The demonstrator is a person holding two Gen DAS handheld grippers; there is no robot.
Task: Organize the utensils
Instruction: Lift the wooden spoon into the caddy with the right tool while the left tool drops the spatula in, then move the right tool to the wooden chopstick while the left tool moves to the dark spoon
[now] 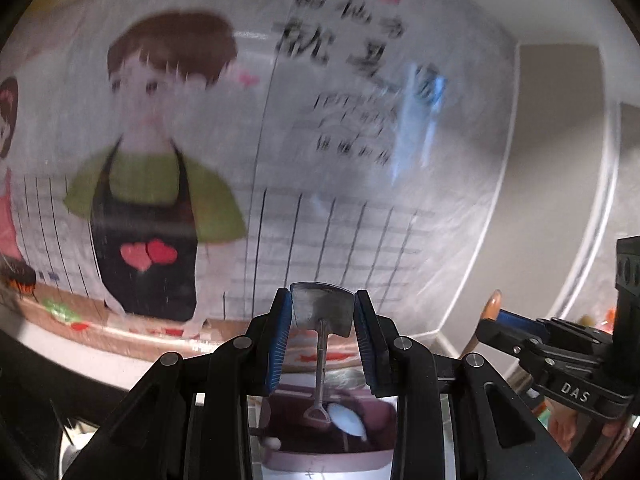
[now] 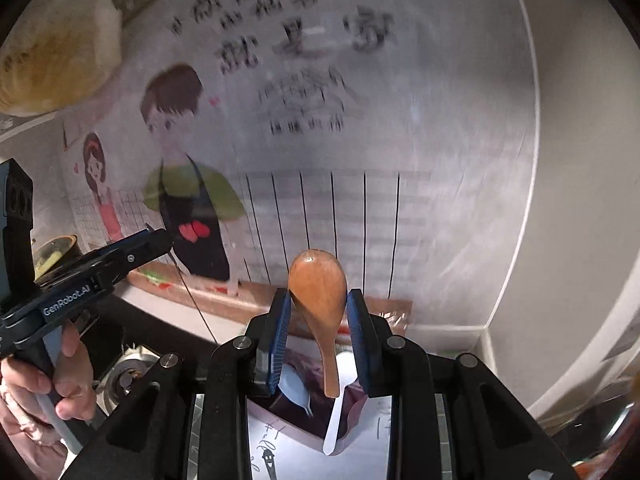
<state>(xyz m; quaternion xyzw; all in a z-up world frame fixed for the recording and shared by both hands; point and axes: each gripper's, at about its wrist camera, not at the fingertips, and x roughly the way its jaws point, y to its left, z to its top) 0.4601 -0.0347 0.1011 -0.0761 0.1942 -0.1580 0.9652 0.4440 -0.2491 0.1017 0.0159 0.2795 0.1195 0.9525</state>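
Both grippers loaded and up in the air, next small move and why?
Probably lower the right gripper to the pink container below. It is shut on the wooden spoon, the left gripper on a metal spatula, and white plastic spoons already lie inside the container.

Dim, motion-blurred, fisheye-warped edges

Kitchen corner with a cartoon wall sticker

Ahead of both grippers, a pale wall (image 2: 460,200) carries a blurred cartoon sticker (image 1: 152,208): a figure in a green shirt and black apron, dark lettering above, drawn tiles beside. Right of them, a plain grey wall (image 1: 560,160) meets it at a corner.
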